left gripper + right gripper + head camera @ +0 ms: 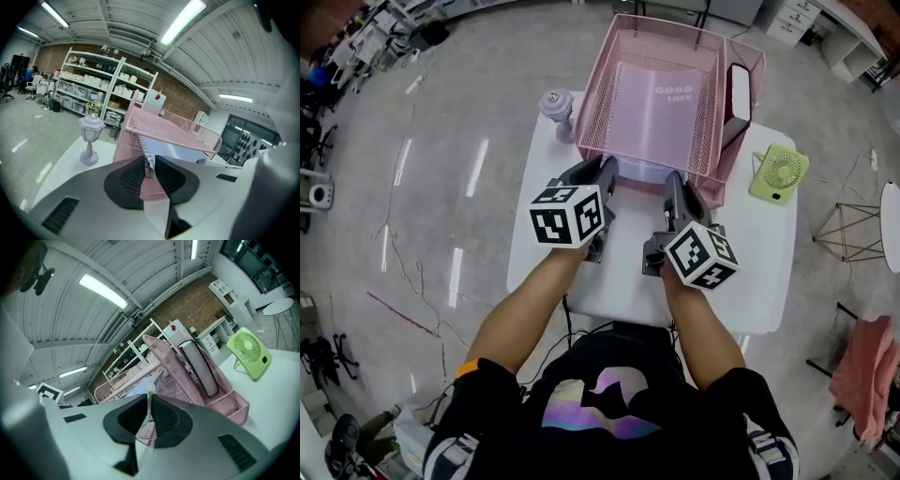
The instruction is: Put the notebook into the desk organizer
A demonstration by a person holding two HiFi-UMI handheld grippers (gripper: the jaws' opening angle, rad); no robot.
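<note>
Under the top tray of the desk organizer [592, 94], the notebook [180, 151] lies mostly inside. At its front, left gripper [151, 163] jaws pinch the spiral edge; right gripper [150, 403] jaws pinch the opposite corner.

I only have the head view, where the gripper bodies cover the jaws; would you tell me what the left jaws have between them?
Observer: In the left gripper view, the left gripper has the spiral-bound edge of the notebook between its jaws, with the pads against it.
Operator: Thank you. And the right one?
Observer: The right gripper is shut on the notebook's thin plain edge.
Operator: Is the notebook in the top tray?
Observer: No, it lies under the upper mesh tray of the organizer, in the lower level.
</note>
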